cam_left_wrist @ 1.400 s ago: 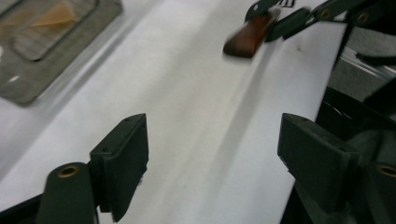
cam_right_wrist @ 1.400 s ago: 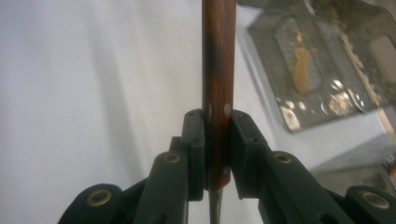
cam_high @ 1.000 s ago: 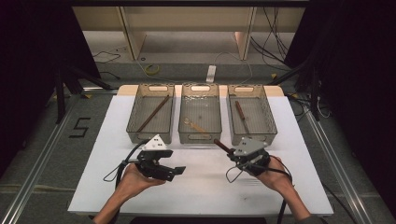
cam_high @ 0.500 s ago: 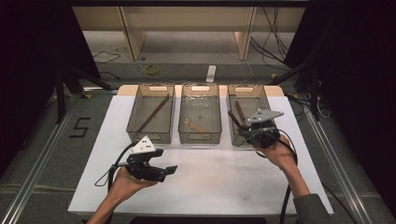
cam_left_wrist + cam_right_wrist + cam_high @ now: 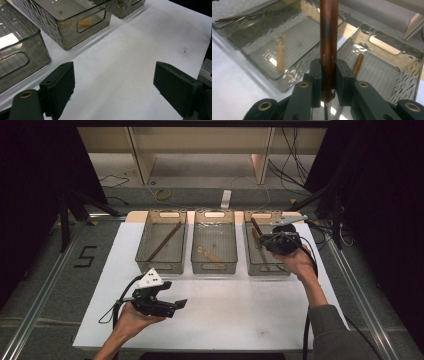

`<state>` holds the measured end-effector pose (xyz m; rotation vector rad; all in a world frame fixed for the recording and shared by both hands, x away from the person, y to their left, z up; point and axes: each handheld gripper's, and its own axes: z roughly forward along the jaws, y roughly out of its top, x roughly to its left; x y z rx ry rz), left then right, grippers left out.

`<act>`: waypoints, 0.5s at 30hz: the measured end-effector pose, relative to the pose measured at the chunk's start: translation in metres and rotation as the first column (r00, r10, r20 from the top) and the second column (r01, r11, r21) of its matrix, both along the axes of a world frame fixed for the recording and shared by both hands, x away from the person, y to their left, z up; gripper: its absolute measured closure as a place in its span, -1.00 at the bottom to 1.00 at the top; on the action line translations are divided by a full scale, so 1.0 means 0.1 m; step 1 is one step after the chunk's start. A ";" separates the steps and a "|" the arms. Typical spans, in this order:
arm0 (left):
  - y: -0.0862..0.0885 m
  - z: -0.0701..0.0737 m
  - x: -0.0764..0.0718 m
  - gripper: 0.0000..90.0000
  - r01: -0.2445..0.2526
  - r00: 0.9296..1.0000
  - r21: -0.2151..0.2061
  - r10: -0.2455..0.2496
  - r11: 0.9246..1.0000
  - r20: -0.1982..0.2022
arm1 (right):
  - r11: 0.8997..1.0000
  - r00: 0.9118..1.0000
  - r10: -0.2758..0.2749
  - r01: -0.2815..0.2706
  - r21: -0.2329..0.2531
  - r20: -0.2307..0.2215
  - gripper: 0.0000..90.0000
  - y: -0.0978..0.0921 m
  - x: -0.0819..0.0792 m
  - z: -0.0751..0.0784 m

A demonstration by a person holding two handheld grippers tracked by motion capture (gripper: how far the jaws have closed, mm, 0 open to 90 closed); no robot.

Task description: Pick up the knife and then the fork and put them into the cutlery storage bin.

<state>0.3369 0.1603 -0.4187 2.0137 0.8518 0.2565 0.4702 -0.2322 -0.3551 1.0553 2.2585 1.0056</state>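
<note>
**Black grippers, brass pivots, one grey sleeve**

The left gripper (image 5: 181,304) is a black, blocky tool topped by a pale grey three-cornered plate (image 5: 151,278) with small dark dots. A black cable (image 5: 121,298) loops from its rear. In the left gripper view its jaws are thick matt black pads with rounded corners, and a brass-coloured ring sits in the arm below one pad. The right gripper (image 5: 328,75) has the same black linkage arms, each with a brass-ringed pivot. A black cable (image 5: 306,330) runs beside a grey sleeve (image 5: 330,332) on the person's right forearm.
</note>
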 end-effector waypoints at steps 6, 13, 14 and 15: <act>0.03 0.01 0.00 -0.63 -0.018 1.000 -0.013 0.018 1.000 0.008 | 0.999 0.998 -0.053 0.053 -0.003 -0.015 0.72 -0.01 0.20 -0.01; 0.03 0.00 -0.01 -0.64 -0.011 1.000 -0.019 0.011 1.000 0.007 | 0.995 0.995 -0.101 0.101 -0.013 -0.016 0.72 -0.03 0.39 -0.01; 0.03 0.00 -0.01 -0.64 -0.010 1.000 -0.019 0.010 1.000 0.008 | 0.994 0.994 -0.108 0.107 -0.013 -0.018 0.72 -0.04 0.41 0.00; 0.03 0.00 -0.01 -0.64 -0.009 1.000 -0.021 0.009 1.000 0.008 | 0.993 0.993 -0.115 0.115 -0.016 -0.021 0.72 -0.05 0.44 0.00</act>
